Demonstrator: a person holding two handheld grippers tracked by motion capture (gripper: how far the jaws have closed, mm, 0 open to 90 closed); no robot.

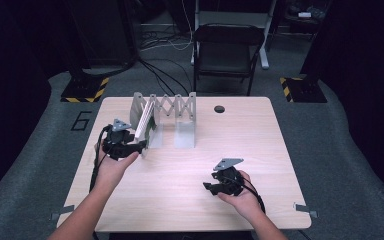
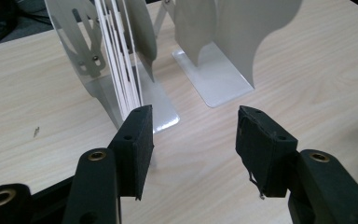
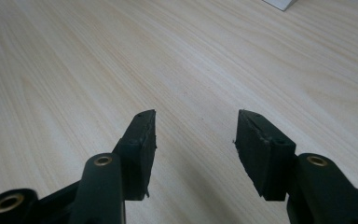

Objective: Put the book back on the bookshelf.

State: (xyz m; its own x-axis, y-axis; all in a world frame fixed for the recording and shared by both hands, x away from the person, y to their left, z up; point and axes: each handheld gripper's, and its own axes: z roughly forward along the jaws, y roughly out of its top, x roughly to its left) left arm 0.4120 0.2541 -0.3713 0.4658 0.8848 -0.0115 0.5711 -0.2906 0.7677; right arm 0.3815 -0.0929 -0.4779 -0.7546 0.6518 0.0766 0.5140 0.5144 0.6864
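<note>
A grey metal accordion rack (image 1: 176, 107) stands at the back of the wooden table (image 1: 260, 150). Several thin white sheets (image 1: 144, 120) lean upright in its leftmost slot. My left gripper (image 1: 140, 148) hovers just in front of that slot, open. In the left gripper view the left gripper (image 2: 193, 135) has nothing between its pads, and the white sheets (image 2: 121, 60) rise just beyond the left jaw, beside the rack's dividers (image 2: 223, 42). My right gripper (image 1: 209, 188) is low over the table's front right part. In the right gripper view the right gripper (image 3: 196, 135) is open over bare wood.
The rack's right-hand slots (image 1: 185, 135) hold nothing. A small round hole (image 1: 219, 108) marks the table near its far edge. A dark folding chair (image 1: 227, 50) and floor cables lie behind the table. Bare wood spans the space between my two hands.
</note>
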